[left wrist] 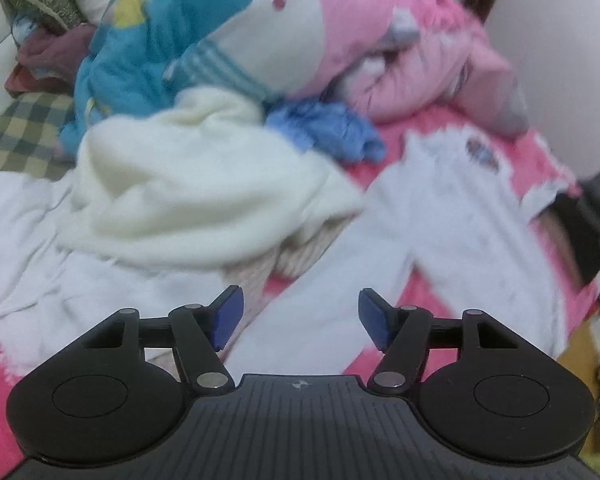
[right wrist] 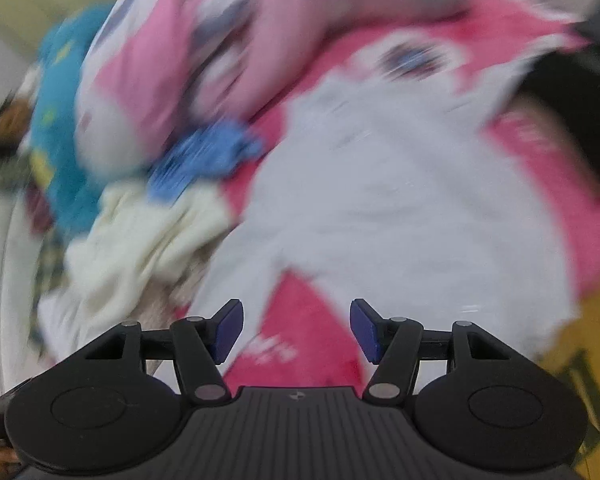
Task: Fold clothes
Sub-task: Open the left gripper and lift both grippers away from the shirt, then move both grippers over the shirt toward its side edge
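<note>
A white garment (left wrist: 452,216) lies spread on a pink cover (left wrist: 384,168); in the right wrist view the same white garment (right wrist: 400,200) fills the middle, blurred. A cream knitted garment (left wrist: 204,184) is heaped to its left, also seen as cream cloth (right wrist: 140,240). A small blue cloth (left wrist: 328,128) lies behind them, blue cloth (right wrist: 204,156) in the other view. My left gripper (left wrist: 300,316) hangs above the bed, open, nothing between its blue pads. My right gripper (right wrist: 296,328) is likewise open and empty above the pink cover.
A pile of bedding sits at the back: a pink and white quilt (left wrist: 380,40) and a blue patterned one (left wrist: 140,40). A checked cloth (left wrist: 24,132) lies at the left. A dark object (left wrist: 588,224) sits at the bed's right edge. Yellow floor (right wrist: 588,320) shows at right.
</note>
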Demonstrator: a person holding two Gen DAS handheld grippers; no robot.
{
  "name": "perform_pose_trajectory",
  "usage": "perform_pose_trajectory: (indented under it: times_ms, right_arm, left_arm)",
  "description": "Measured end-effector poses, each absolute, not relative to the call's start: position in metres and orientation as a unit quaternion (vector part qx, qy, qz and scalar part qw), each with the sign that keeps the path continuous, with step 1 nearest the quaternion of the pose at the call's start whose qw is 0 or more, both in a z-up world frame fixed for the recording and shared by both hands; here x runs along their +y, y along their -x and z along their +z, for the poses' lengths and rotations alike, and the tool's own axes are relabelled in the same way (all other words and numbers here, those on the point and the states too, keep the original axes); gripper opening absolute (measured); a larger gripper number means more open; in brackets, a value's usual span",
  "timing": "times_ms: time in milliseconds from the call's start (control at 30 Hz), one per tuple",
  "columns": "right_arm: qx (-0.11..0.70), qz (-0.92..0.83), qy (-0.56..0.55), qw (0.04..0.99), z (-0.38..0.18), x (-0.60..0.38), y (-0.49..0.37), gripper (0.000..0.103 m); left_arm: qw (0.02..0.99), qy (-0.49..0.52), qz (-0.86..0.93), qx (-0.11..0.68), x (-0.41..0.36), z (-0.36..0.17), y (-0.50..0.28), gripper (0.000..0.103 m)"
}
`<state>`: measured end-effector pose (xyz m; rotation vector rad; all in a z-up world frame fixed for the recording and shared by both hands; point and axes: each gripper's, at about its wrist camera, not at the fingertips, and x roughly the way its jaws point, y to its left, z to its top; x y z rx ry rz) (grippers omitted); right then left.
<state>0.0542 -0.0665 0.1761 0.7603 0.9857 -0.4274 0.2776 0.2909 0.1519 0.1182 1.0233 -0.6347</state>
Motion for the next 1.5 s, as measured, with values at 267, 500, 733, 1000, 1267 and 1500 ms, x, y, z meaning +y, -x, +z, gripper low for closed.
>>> perform_pose_trajectory:
  times_ms: [267,500,733,1000,1267,1500]
  right_arm:
    - [0.378,-0.324,-0.379,0.780,0.186,-0.144,0.039,0.064]
    - [0.369,-0.328,-0.385,0.780,0.169,-0.258,0.056,0.064]
    - [0.410,-0.324,-0.384,0.761,0.144,-0.344,0.076,0.064]
    - [0.381,-0.385,-0.405,0.737,0.156,-0.321,0.145,0.064]
    - [0.372,-0.428,-0.448,0.691,0.158,-0.310,0.190,0.065]
    - [0.409,-0.373,-0.421,0.719,0.148,-0.321,0.132,0.066]
  left_arm:
    - [0.848,-0.052,-0.275,0.450,0.230,0.173,-0.261,0.078]
    - [0.861,-0.012,-0.206,0.464,0.159,0.193,-0.237,0.090]
    - [0.860,-0.020,-0.195,0.472,0.099,0.205,-0.213,0.096]
    - [0.829,-0.046,-0.313,0.461,0.037,0.177,-0.226,0.096]
    - [0.832,-0.059,-0.311,0.456,0.030,0.177,-0.226,0.096]
    - [0.851,-0.038,-0.263,0.453,0.053,0.176,-0.236,0.097]
